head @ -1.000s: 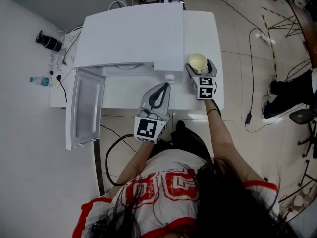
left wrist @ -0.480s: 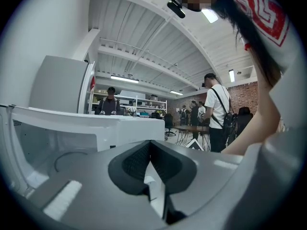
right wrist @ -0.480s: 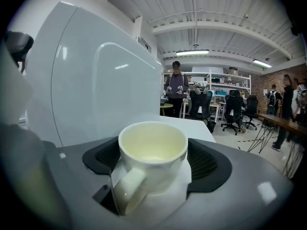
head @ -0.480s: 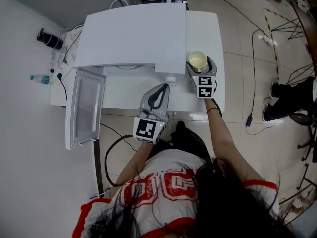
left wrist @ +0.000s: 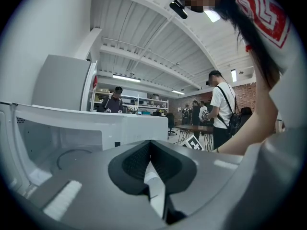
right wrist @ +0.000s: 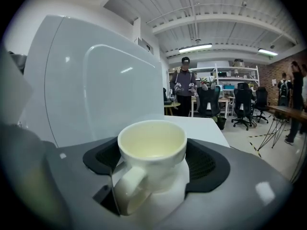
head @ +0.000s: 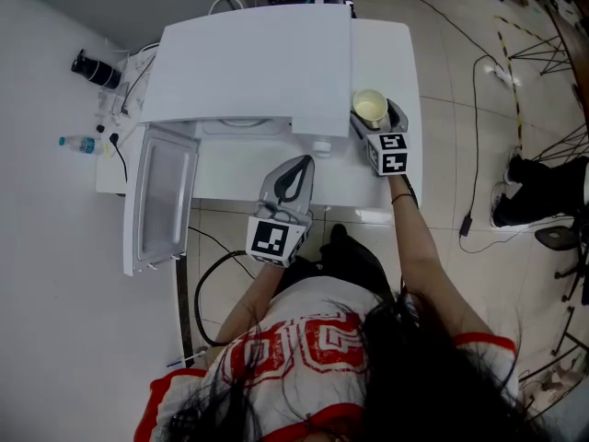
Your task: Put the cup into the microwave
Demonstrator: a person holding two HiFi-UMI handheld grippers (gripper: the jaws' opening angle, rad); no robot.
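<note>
Nearest the wearer, the left gripper (head: 299,166) hung over the front of the table (head: 221,173), its jaws pressed together on nothing and pointing at the open microwave (head: 248,63). A little farther and to the right, the right gripper (head: 375,120) had its jaws clamped on either side of the cup (head: 370,109). The cup stood upright just beside the microwave's right wall, handle turned back toward the gripper. The cavity (head: 241,127) therefore lay to the cup's left, round the front corner. The door (head: 161,201) was swung wide at the far left. Only the head view showed that layout. The right gripper view showed the blank side wall (right wrist: 96,90) and the grip on the cup, while the left gripper view looked into the cavity and its turntable (left wrist: 72,158). Whether the cup rested on the table could not be told.
</note>
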